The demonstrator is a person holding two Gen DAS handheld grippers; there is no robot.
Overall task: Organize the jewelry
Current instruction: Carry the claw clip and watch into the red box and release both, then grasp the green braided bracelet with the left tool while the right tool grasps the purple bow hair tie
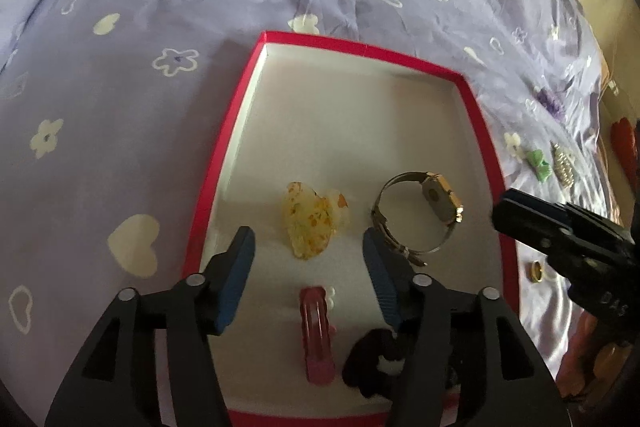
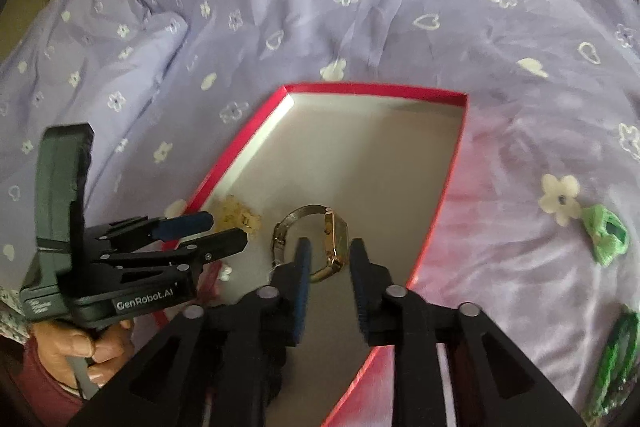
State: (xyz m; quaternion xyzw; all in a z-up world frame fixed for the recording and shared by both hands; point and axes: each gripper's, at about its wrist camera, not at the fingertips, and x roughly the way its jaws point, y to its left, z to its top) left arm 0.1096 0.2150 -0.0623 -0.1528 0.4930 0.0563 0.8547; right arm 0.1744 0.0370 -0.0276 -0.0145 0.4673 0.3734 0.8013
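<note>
- Bedding first: a lilac sheet printed with white flowers and hearts (image 1: 120, 39) lies under everything, and the shallow red-rimmed cardboard box lid with a white floor (image 1: 208, 183) sits on it
- Left gripper (image 1: 310, 247) hovers low over the near end of that box, its blue-padded fingers (image 1: 236, 283) spread wide with nothing between them
- Just ahead of it lies a pale yellow flecked hair clip shaped like a heart (image 1: 310, 219); nearer the camera, a pink hair clip (image 1: 318, 335) and a black scrunchie (image 1: 376, 359) rest on the box floor
- To the right, also inside the box, the gold-cased wristwatch with a metal bracelet (image 2: 320, 243) stands on edge
- Right gripper (image 2: 330, 255) has its fingers parted on either side of the watch case, one pad seemingly inside the bracelet loop; I cannot tell whether the pads touch the case, so a firm hold is unconfirmed
- Step in hand, as I judge it, is settling the watch: keep the pads square to the case, move slowly so the loose bracelet does not roll, and steer clear of the heart clip
- Further right, outside the box on the sheet, wait a green ribbon bow (image 2: 606, 237), a small gold ring (image 1: 536, 271) and a silvery beaded piece (image 1: 562, 163)
- Readable writing: "GenRobot.AI" on the left gripper's body in the right wrist view
</note>
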